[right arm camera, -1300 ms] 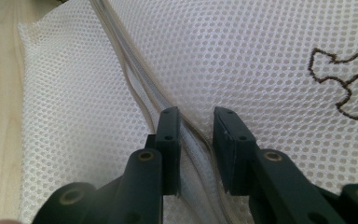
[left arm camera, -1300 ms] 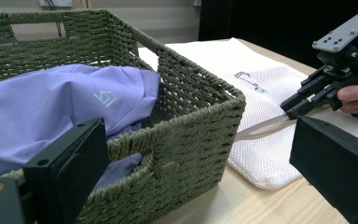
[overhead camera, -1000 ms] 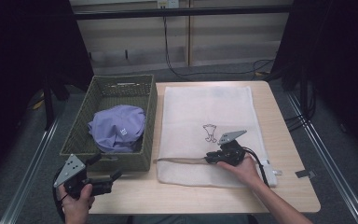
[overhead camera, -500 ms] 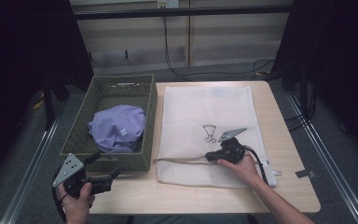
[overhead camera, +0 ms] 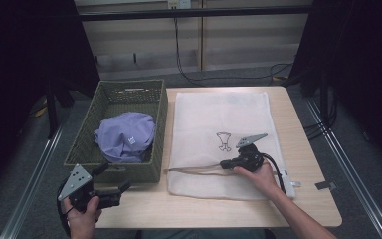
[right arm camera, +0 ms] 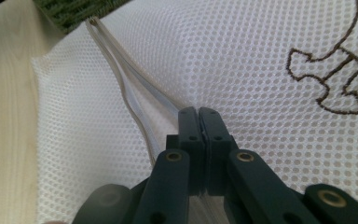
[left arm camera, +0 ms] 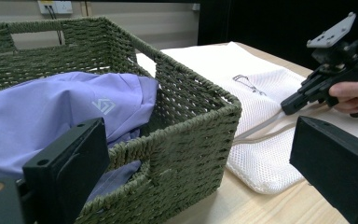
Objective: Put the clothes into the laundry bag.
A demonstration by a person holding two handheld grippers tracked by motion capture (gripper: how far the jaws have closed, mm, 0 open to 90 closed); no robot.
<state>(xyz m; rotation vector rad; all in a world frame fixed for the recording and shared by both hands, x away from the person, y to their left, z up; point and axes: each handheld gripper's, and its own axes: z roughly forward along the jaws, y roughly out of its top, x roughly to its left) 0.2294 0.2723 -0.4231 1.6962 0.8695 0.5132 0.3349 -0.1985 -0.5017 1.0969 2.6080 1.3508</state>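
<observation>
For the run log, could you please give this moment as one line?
right gripper: shut on mesh laundry bag zipper edge | left gripper: open, beside wicker basket | purple garment: in basket

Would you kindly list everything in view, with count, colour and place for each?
Table: one, light wood, centre of the high view.
Basket: one, woven green, left part of the table.
Garment: one, lilac with a small white logo, bunched inside the basket.
Mesh bag: one, white with a brown outline drawing, flat on the table right of the basket; its zip edge gapes near the front.
Wall socket: one, white, on the back wall.
Left gripper: one, black with a grey plate, jaws open, at the table's front left corner, before the basket.
Right gripper: one, black, jaws shut on the bag's zip edge.
Hands: two, one on each gripper.
</observation>
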